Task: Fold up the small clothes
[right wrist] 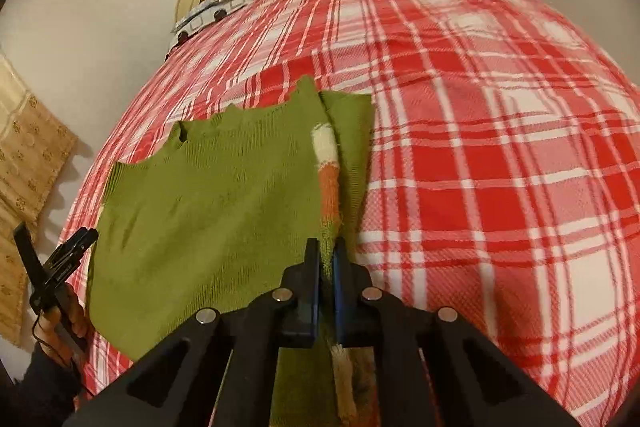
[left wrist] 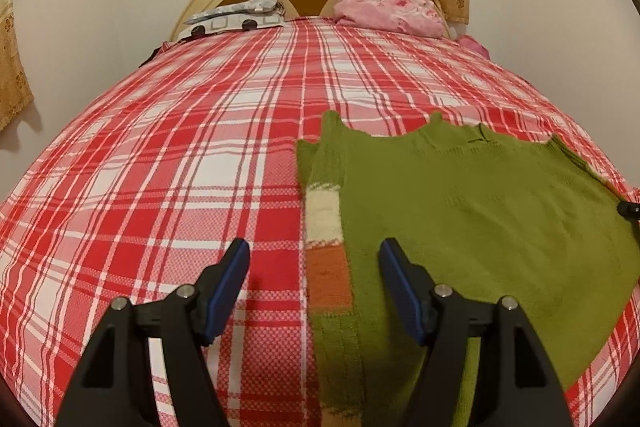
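Right up close, the right gripper is clamped tight on the striped edge of the one green sweater, near the foot of the plaid bed. The left gripper hangs open over that same striped edge, gripping nothing. Looks like one side is already folded in, so the other side and the final fold are left. Two pillows sit up by the headboard.

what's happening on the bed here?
A person with a handheld gripper in each hand is folding a green knit sweater on a red plaid bedspread. The right gripper is shut on the sweater's folded, striped edge. The left gripper is open over the sweater, gripping nothing.
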